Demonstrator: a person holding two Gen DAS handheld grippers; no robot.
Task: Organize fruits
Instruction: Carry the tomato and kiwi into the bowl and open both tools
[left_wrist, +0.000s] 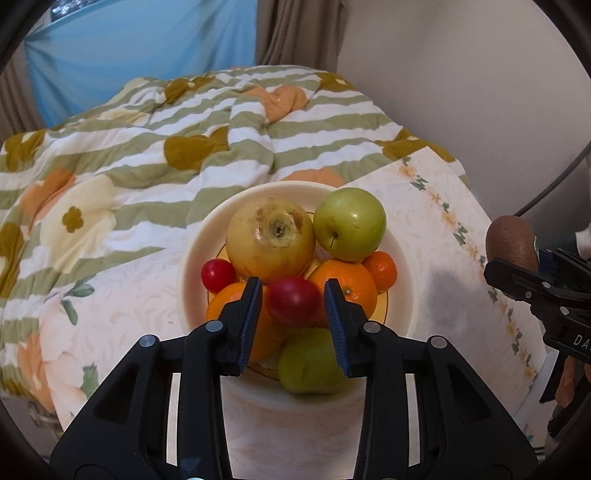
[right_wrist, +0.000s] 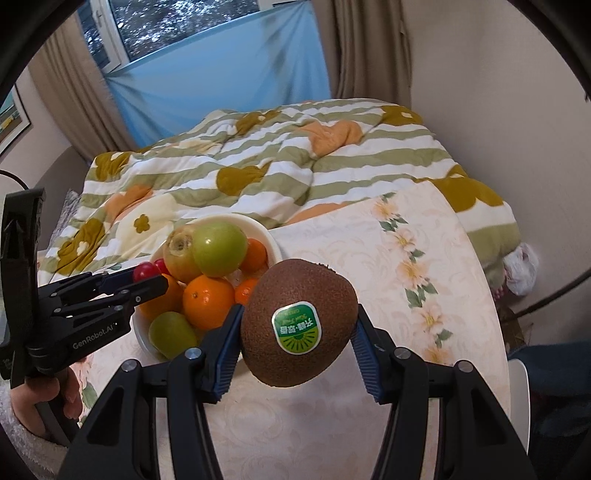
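So on my left side, my left gripper (left_wrist: 293, 301) was down over the bowl (left_wrist: 402, 266), fingers spread a bit with a red plum (left_wrist: 293, 301) sitting right between the blue pads (left_wrist: 251, 321). Couldn't honestly tell if the pads were touching it or just flanking it; there looked to be a sliver of gap on each side. That plum was perched on top of the pile, resting on an orange (left_wrist: 236, 314) to its left and another orange (left_wrist: 345, 288) to its right, with a green fruit (left_wrist: 308, 363) at the near edge of the bowl under my fingers. A second red plum (left_wrist: 218, 274) sat at the left of the heap. Behind those was a big yellowish fruit (left_wrist: 271, 238) with its scabby end facing up, a green apple (left_wrist: 349, 223) just beside it, and a small mandarin (left_wrist: 382, 270) tucked at the right.

The bowl stood on a floral tablecloth (right_wrist: 406, 258), with a striped flowery quilt (right_wrist: 277, 162) on the bed behind.

Over to the right, my right gripper (right_wrist: 299, 332) was pinching a kiwi (right_wrist: 299, 325) between both pads, held up above the cloth just beside the bowl, green sticker (right_wrist: 296, 328) facing the camera.
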